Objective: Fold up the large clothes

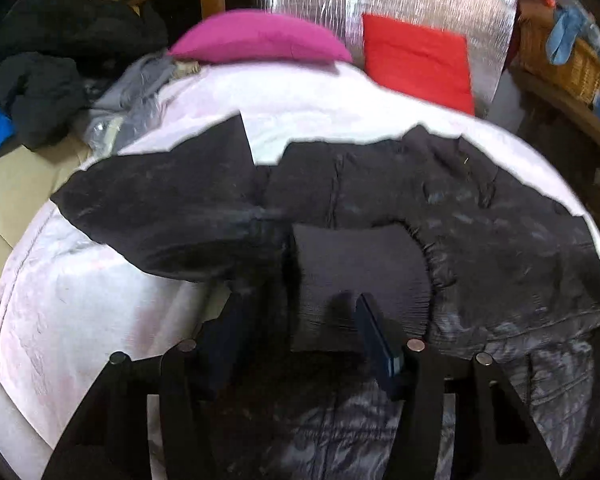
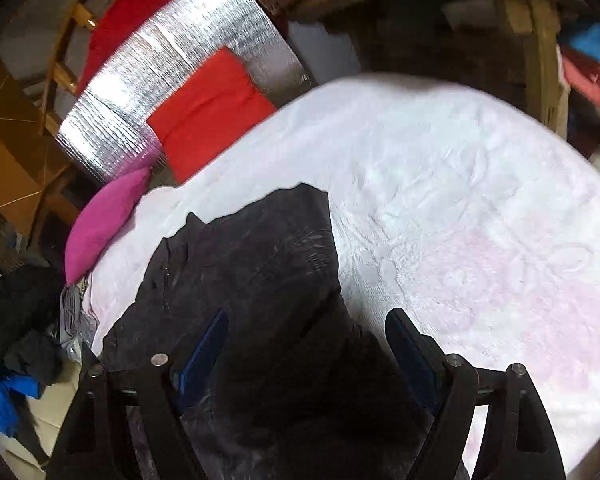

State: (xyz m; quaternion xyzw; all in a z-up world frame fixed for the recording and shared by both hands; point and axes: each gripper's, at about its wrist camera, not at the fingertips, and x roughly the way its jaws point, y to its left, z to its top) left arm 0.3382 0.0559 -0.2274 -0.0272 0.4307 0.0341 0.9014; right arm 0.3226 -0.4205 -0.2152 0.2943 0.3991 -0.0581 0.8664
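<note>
While spread on bedspread (image 2: 480, 200): one black jacket (image 1: 480, 216) | two cushions

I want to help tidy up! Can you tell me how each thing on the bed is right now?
Black puffy jacket: spread flat, unfolded.
Its ribbed knit cuff: lying between the left gripper fingers, grip unclear.
Right gripper: open over the jacket.
Magenta cushion: lying at the bed's far edge.
Red cushion: leaning upright.
</note>
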